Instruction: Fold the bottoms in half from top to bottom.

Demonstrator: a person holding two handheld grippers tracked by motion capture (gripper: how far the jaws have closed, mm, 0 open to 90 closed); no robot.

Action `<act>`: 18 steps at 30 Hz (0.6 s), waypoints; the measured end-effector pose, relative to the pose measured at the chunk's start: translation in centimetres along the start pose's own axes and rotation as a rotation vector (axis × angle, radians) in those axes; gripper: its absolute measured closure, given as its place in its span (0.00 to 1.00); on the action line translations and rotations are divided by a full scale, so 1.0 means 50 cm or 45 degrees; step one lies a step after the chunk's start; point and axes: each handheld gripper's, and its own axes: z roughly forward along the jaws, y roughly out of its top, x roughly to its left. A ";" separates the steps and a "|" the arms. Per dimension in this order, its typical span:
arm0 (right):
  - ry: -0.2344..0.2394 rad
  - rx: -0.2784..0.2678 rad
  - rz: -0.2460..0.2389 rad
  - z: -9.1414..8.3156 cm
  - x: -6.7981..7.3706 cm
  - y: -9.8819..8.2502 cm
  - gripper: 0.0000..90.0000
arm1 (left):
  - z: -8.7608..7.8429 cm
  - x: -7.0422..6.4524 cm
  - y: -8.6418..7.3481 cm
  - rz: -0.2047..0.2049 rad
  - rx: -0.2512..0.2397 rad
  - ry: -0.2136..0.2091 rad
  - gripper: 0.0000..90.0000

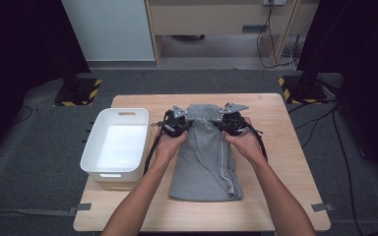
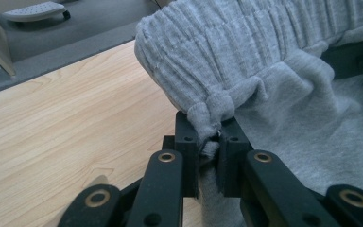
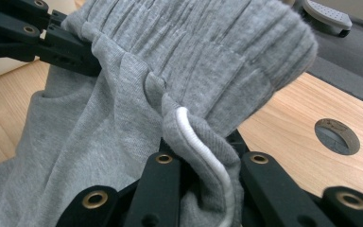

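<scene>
Grey sweatpants (image 1: 205,155) lie folded lengthwise mid-tabletop (image 1: 275,147), waistband (image 2: 227,42) at the far end. The left tongs (image 2: 209,142) are clamped on the waistband's left edge; the right tongs (image 3: 196,156) pinch its right edge along with a white drawstring (image 3: 203,151). The band seems lifted slightly off the wood. A white bin (image 1: 115,142) sits to the left.

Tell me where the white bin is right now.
In the high view, the white bin sits on the table's left side, just left of the left gripper and the grey sweatpants.
</scene>
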 end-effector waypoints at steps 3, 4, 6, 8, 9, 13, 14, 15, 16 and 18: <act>-0.005 0.000 0.002 0.000 -0.002 0.004 0.92 | -0.002 0.001 0.004 -0.003 -0.006 -0.001 0.91; -0.004 0.001 0.000 -0.001 -0.004 0.005 0.92 | -0.003 0.001 0.006 -0.001 -0.008 -0.001 0.90; -0.005 0.002 0.004 0.000 -0.006 0.008 0.92 | -0.004 0.001 0.009 -0.001 -0.009 -0.002 0.90; -0.008 0.002 0.009 0.000 -0.010 0.012 0.92 | -0.004 0.003 0.013 0.000 -0.010 0.000 0.90; -0.009 -0.002 0.012 0.000 -0.011 0.014 0.92 | -0.005 0.003 0.016 -0.002 -0.013 0.002 0.90; -0.009 -0.007 0.027 0.001 -0.014 0.018 0.92 | -0.008 0.005 0.020 0.000 -0.014 0.001 0.90; -0.007 -0.008 0.031 0.002 -0.015 0.018 0.92 | -0.008 0.005 0.020 0.001 -0.012 0.001 0.90; -0.008 -0.008 0.031 0.002 -0.015 0.017 0.92 | -0.007 0.005 0.020 0.001 -0.008 0.001 0.90; -0.009 -0.006 0.032 0.003 -0.014 0.017 0.92 | -0.007 0.005 0.019 0.001 -0.006 0.001 0.90; -0.007 -0.003 0.030 0.003 -0.014 0.018 0.92 | -0.006 0.006 0.019 -0.002 -0.005 0.002 0.90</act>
